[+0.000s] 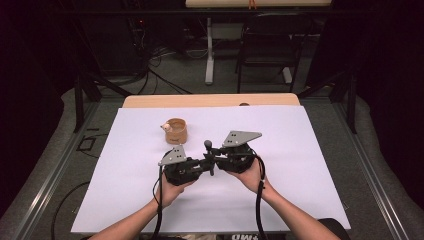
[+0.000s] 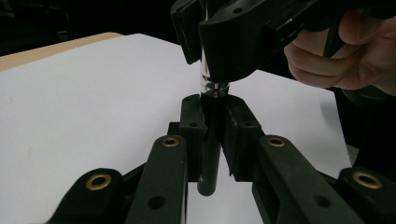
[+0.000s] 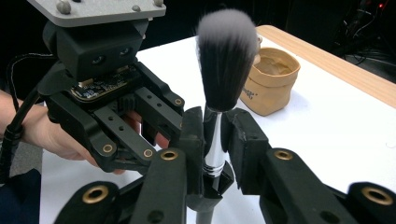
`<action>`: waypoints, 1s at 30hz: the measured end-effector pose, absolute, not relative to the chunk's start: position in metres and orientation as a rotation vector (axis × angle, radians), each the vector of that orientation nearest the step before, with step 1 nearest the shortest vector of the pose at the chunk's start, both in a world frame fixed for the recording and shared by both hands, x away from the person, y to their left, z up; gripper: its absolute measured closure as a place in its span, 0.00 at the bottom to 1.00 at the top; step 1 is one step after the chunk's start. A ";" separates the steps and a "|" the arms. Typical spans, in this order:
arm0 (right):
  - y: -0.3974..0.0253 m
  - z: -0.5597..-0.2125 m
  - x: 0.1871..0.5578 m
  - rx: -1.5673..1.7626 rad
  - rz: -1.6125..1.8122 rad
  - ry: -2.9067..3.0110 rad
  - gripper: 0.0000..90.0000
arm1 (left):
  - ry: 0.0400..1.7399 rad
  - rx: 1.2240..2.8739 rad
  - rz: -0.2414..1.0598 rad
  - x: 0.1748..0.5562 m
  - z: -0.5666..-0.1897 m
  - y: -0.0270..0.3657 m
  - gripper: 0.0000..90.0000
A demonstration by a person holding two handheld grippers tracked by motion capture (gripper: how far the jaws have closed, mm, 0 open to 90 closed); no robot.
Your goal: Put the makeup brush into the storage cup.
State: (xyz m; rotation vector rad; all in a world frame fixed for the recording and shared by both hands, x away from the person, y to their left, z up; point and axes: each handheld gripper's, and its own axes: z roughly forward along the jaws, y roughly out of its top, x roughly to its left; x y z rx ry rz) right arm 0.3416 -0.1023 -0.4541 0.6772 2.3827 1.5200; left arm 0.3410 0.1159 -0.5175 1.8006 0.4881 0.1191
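A white sheet (image 1: 125, 165) covers most of a pale wooden table (image 1: 150, 101), whose bare wood shows as a strip along the far edge. Dark curtains hang on both sides of the room, and beyond the table stand a black chair (image 1: 267, 47) and a white table leg (image 1: 209, 50) on a grey floor with loose cables.

A small tan paper-like pot (image 1: 176, 131) sits on the sheet left of centre, toward the far side. The sheet lies open to the left, right and near edge.

Above the sheet's middle, the left gripper (image 1: 202, 163) and the right gripper (image 1: 216, 156) meet on one makeup brush (image 3: 225, 65). The left gripper pinches its black handle (image 2: 208, 154); the right gripper clamps the silver ferrule (image 3: 215, 144), just below the dark, grey-tipped bristles. The brush stands upright, clear of the sheet and near the pot.
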 end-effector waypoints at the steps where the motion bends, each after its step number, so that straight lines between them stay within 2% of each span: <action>1: -0.103 -0.454 0.342 0.677 1.523 2.382 0.79 | 0.491 1.798 0.121 0.341 -0.518 0.116 0.88; 4: -0.104 -0.454 0.343 0.678 1.533 2.382 0.70 | 0.497 1.793 0.124 0.342 -0.518 0.119 0.88; 11: -0.111 -0.453 0.345 0.694 1.546 2.363 0.42 | 0.509 1.791 0.143 0.343 -0.517 0.123 0.88; 21: -0.132 -0.447 0.345 0.700 1.522 2.314 0.24 | 0.517 1.784 0.164 0.345 -0.514 0.130 0.88; 30: -0.155 -0.449 0.342 0.716 1.489 2.305 0.15 | 0.525 1.772 0.173 0.345 -0.512 0.135 0.88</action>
